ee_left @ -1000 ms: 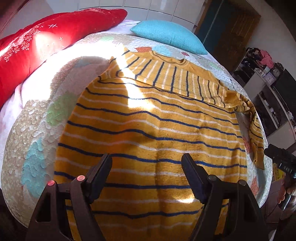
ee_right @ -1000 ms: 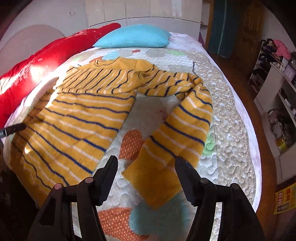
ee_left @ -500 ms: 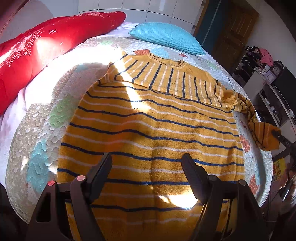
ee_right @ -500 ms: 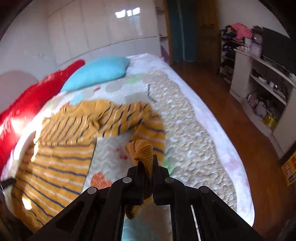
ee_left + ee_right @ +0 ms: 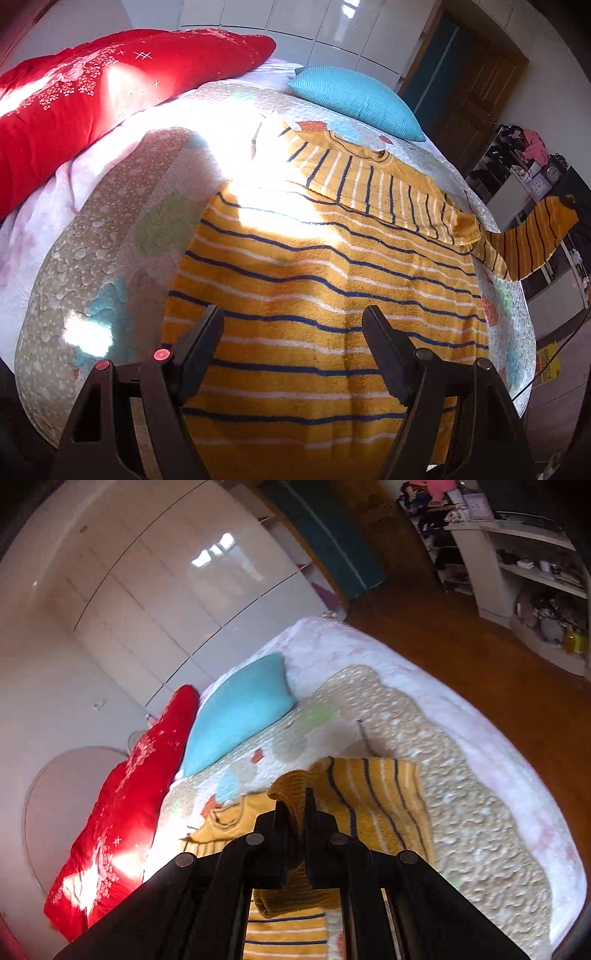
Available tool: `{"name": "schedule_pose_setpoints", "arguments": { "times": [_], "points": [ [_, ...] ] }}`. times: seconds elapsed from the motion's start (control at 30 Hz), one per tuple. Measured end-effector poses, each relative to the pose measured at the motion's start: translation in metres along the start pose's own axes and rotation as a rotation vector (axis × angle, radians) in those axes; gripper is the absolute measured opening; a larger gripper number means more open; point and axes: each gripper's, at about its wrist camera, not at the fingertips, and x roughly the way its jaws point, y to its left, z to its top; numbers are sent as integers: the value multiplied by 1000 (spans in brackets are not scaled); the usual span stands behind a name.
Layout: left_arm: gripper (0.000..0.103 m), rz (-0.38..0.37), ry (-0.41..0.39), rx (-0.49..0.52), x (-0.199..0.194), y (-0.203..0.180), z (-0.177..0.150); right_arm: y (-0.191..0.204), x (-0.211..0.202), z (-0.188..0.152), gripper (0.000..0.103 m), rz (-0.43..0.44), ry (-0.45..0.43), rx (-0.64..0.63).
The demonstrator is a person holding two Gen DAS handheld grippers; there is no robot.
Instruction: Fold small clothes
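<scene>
1. Left wrist view: the yellow striped sweater [image 5: 325, 280] lies spread flat on the quilted bed [image 5: 110, 236], its collar pointing toward the blue pillow [image 5: 354, 99] and its hem nearest the camera. The left gripper [image 5: 293, 325] hovers over the hem with its jaws wide apart and nothing between them. The sleeve [image 5: 532, 236] on the side of the sweater away from the red duvet [image 5: 110, 81] is lifted off the bed and hangs in the air, its cuff pinched at the top. The opposite sleeve appears to lie across the chest just below the collar, though the bright sun patch makes this hard to confirm.

2. Right wrist view: the right gripper [image 5: 295, 812] is clamped on the sleeve cuff [image 5: 291, 790], the ribbed knit bunched between the narrow jaws. They have just been closing onto it. Below the cuff, the rest of the sleeve drapes down toward the sweater body, with the blue pillow beyond.

3. Progress, as a judgement: the task is at an early stage. The sweater is laid out and one sleeve is picked up, but that sleeve is not yet laid over the body. Folding the sides in and doubling the body from hem toward collar all seem left to do.
</scene>
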Motion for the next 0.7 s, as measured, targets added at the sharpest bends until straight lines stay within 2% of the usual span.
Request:
{"name": "schedule_pose_setpoints", "arguments": {
  "times": [0.23, 0.33, 0.43, 0.53, 0.63, 0.7],
  "points": [
    [76, 102, -29, -38, -10, 49, -8, 167, 139, -50, 7, 151, 212, -169],
    [76, 152, -29, -48, -10, 68, -14, 218, 200, -83, 6, 172, 292, -222],
    [76, 167, -15, -77, -5, 85, -17, 247, 258, -119, 6, 164, 366, -235],
    [76, 164, -4, -104, -1, 97, -20, 260, 310, -151, 7, 141, 437, -238],
    [76, 165, -4, -113, 0, 104, -21, 262, 356, -178, 8, 119, 513, -243],
    [76, 165, -5, -114, 0, 105, -21, 262, 381, -197, 13, 107, 578, -254]
  ]
}}
